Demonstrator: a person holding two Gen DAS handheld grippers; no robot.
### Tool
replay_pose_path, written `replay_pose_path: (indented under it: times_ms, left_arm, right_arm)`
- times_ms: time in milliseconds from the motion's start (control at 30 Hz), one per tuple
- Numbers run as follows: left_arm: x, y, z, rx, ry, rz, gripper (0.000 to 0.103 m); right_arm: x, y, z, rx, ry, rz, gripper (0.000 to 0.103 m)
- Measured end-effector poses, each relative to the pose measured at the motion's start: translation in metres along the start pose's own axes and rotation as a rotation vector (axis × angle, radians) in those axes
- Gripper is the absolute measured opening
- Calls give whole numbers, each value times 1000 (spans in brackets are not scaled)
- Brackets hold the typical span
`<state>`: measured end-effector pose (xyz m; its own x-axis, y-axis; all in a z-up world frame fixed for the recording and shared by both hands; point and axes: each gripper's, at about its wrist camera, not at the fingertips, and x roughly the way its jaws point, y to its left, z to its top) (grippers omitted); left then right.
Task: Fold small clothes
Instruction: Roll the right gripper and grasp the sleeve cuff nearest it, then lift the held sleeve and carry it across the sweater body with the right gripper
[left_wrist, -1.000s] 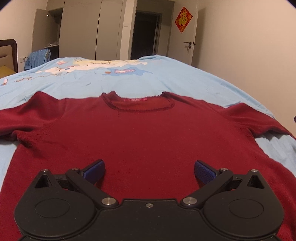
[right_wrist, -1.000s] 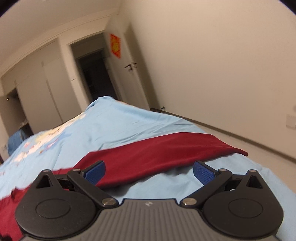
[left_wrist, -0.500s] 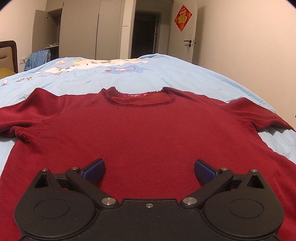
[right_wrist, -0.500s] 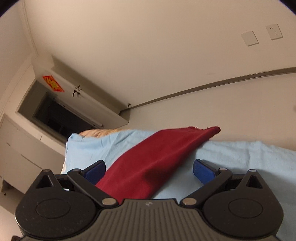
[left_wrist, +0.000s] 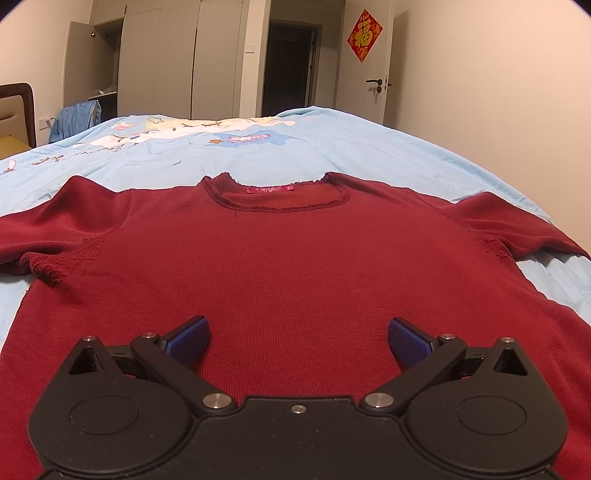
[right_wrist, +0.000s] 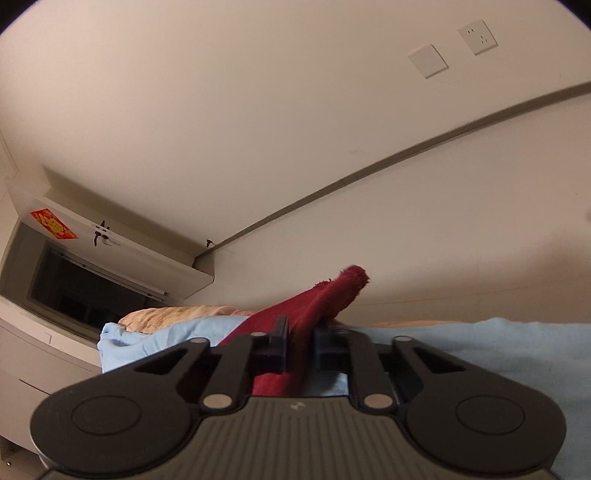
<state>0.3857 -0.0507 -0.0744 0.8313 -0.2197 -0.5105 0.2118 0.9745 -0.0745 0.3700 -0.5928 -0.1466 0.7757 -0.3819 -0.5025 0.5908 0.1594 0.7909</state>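
Sweater (left_wrist: 295, 266) flat on bed (left_wrist: 369, 147), neck away from you. Your right gripper (right_wrist: 299, 350) pinched tight on sleeve (right_wrist: 332, 295), ready to fold it inward. Your left gripper (left_wrist: 295, 338) spread wide, empty, above sweater's lower body.

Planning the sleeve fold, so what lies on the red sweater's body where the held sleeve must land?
Nothing visible: the sweater front lies bare ahead of the open left gripper; the right gripper already pinches the sleeve.

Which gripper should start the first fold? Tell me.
Right. The right gripper is shut on the red sweater's sleeve, while the left gripper hovers open over the sweater's body.
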Motion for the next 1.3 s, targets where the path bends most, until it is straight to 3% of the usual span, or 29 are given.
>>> replay_pose_path:
  times_ms: [233,367,533,733,833,1000,1167,1300]
  left_arm:
    - [-6,6,7,-41,-8,-24,102]
    - [-22,12,22,-63,-34,8,102]
    - [-50,21,41,-55,-81,60,102]
    - [-82,47,51,-99,-120,110,102]
    - [-98,65,52,-137,-148,140,102]
    - [-128,97,49,-228,-223,176,102]
    - [-143,124,44,-276,-237,230,102]
    - [-151,136,36,-315,-251,263,102]
  right_arm:
    - [-37,80,-14,-418,-142,49,7]
    - [-66,141,-38,-676,-199,142,7]
    - [-95,206,-91,-908,-199,316,7]
    - [-124,272,-178,-1143,-134,521,7]
    - [-139,289,-224,-1202,-69,592,7]
    - [-153,312,-318,-1400,-46,693,7]
    - [-196,298,-413,-1594,-13,773,7]
    - [-221,266,-488,-1840,-39,779,7]
